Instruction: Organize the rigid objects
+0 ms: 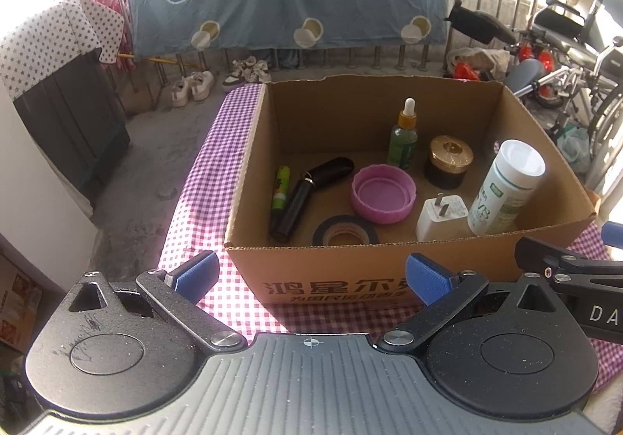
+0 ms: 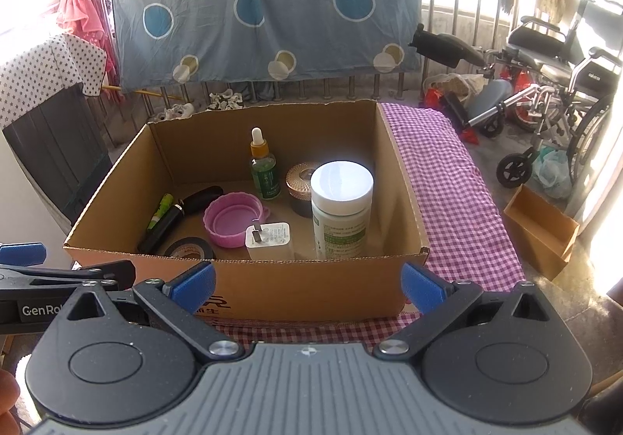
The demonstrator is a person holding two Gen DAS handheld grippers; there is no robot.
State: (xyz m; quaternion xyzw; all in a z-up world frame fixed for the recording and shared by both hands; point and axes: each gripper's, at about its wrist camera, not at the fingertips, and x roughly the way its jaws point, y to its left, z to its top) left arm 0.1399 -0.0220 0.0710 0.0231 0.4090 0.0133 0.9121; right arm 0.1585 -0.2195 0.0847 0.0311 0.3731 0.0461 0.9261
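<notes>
i am holding both tongs back at the near edge of the tabletop, just short of the box (image 1: 389, 271), because from here each camera is looking down into it and i am able to check how things are lying. my left tongs (image 1: 309, 275) are spread wide and gripping nothing; my right tongs (image 2: 307, 281) are the same, wide apart and empty, level with the box's near wall.

everything rigid is sitting inside the box already, and nothing loose is showing on the checked cloth (image 2: 447, 178). the tall things are standing upright toward the right wall and the far side, where they are taking little floor: the white bottle (image 2: 340, 209) near the right wall, the gold-lidded jar (image 1: 449, 160) behind it, the dropper bottle (image 1: 405, 135) further back. the flat and long things are lying down on the left, where they cannot topple: the green tube (image 1: 281, 188) and black case (image 1: 311, 193) side by side along the left wall, the tape roll (image 1: 344, 230) against the near wall, the pink lid (image 1: 383, 193) open side up in the middle. the charger (image 2: 268, 240) is standing just beside the white bottle, prongs up.

i am judging the sorting as nearly or wholly done.
</notes>
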